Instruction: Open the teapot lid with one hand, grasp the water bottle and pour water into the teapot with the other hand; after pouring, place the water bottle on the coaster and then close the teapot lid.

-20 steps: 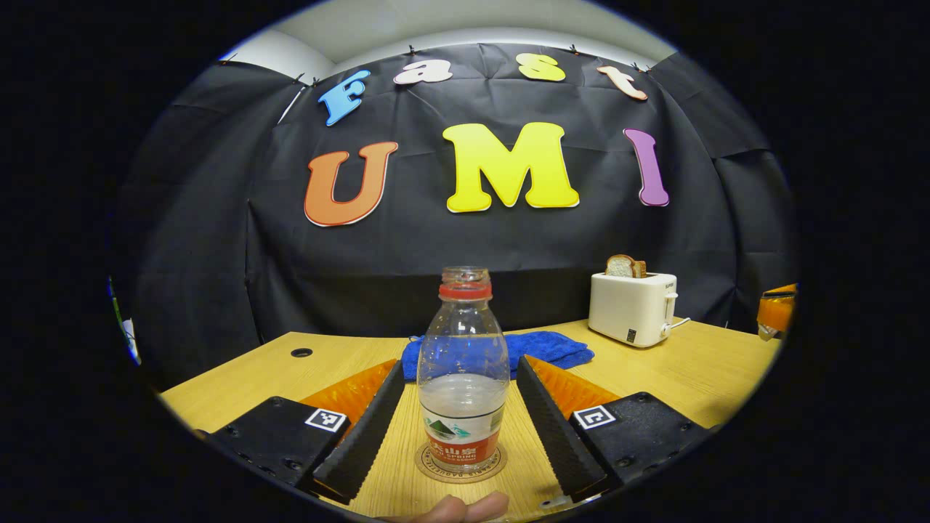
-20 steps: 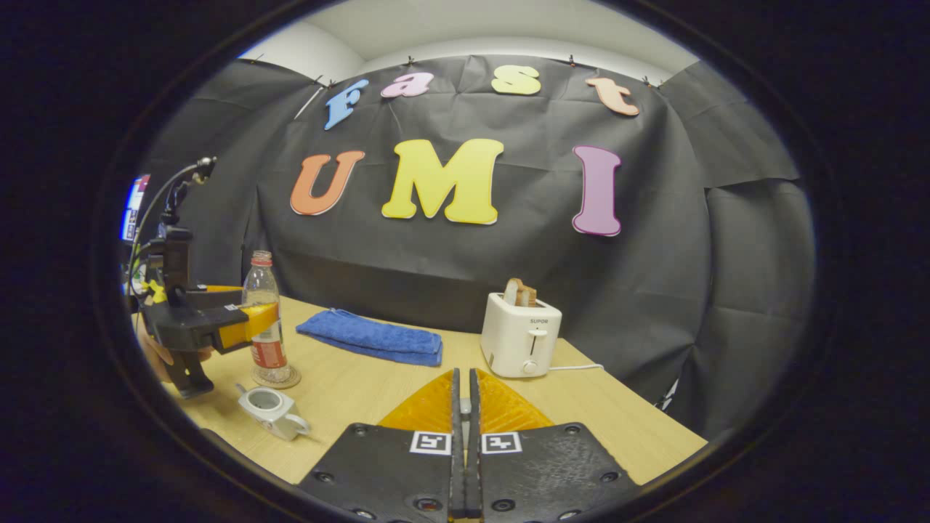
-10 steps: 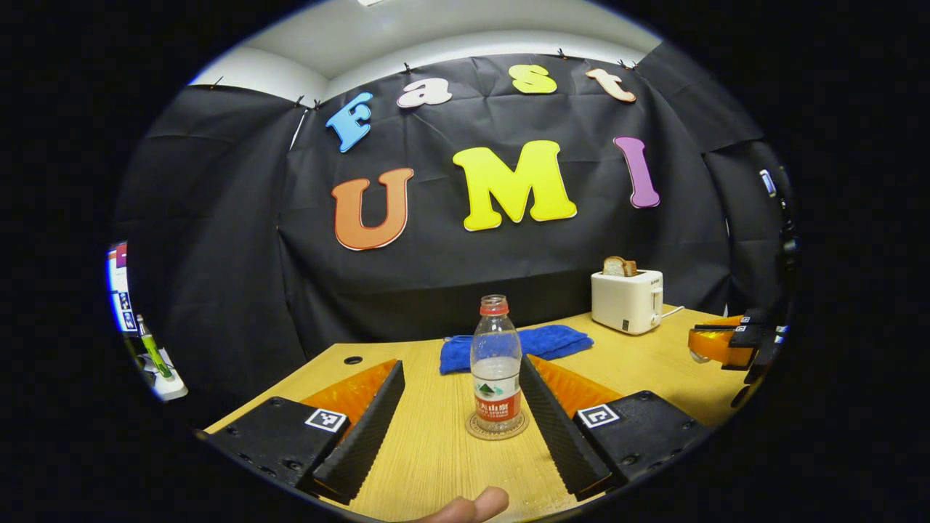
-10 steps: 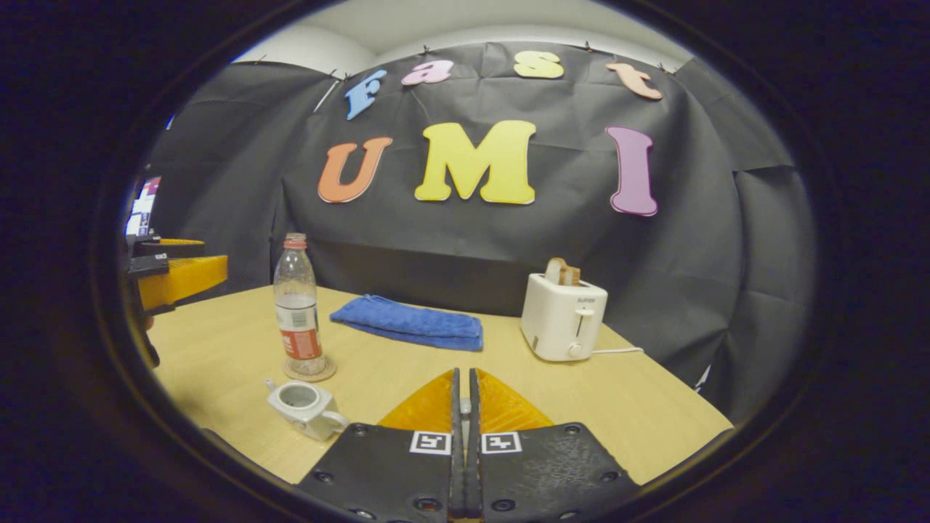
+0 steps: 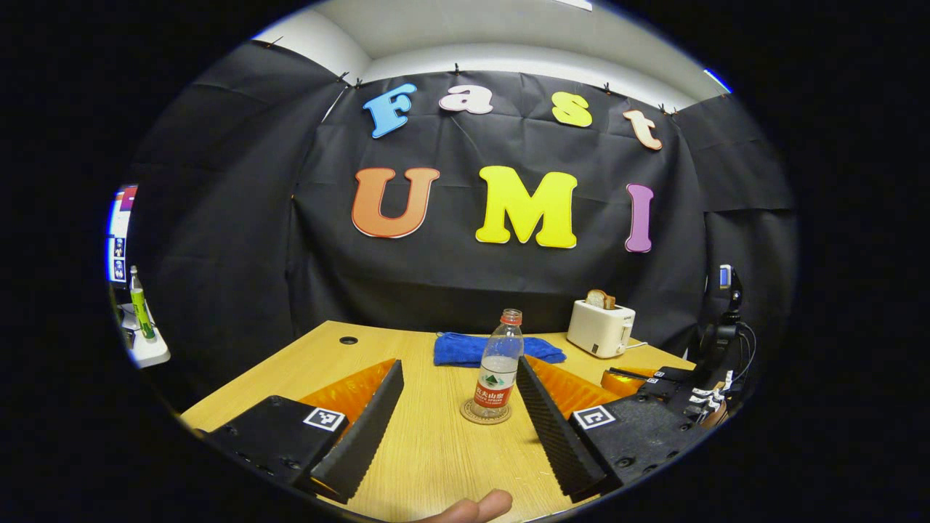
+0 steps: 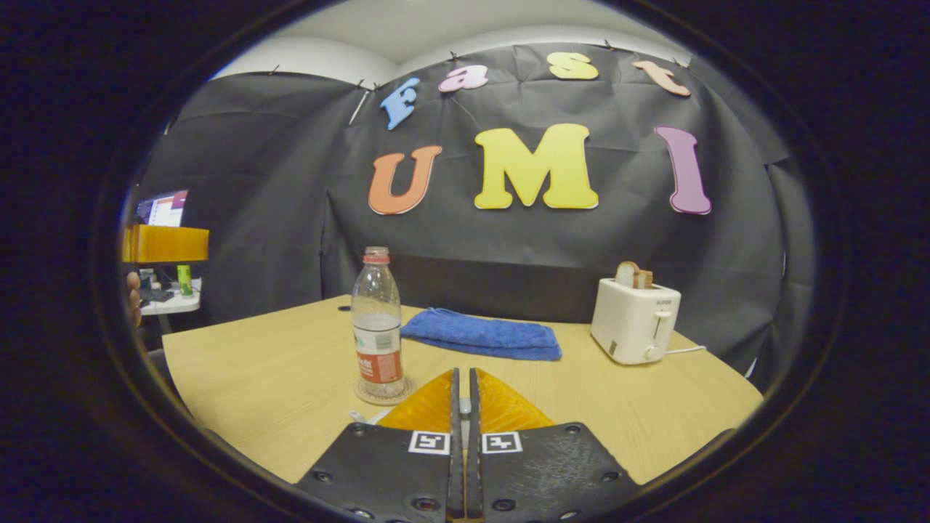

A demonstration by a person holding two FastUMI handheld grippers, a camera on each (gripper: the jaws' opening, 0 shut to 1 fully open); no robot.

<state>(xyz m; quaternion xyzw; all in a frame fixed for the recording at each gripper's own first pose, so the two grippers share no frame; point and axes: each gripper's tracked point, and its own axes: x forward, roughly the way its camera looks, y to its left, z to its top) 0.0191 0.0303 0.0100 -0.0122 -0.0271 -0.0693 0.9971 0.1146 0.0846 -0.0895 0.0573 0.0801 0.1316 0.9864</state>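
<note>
Backing my left gripper [image 5: 458,428] off has left the water bottle [image 5: 498,374] upright on the coaster [image 5: 486,412], well ahead of its wide-open, empty fingers. My right gripper [image 6: 463,436] has its fingers pressed together; whether they pinch the lid I cannot tell. A white sliver just left of them looks like the teapot [image 6: 367,417]. I'd lower the lid squarely. Farther off on the bench [image 6: 261,378] lie a blue towel [image 6: 483,335] and toaster [image 6: 634,321], clear of the path.

Clear plastic bottle [image 5: 498,373] (wood-grain table [image 5: 436,450])
</note>
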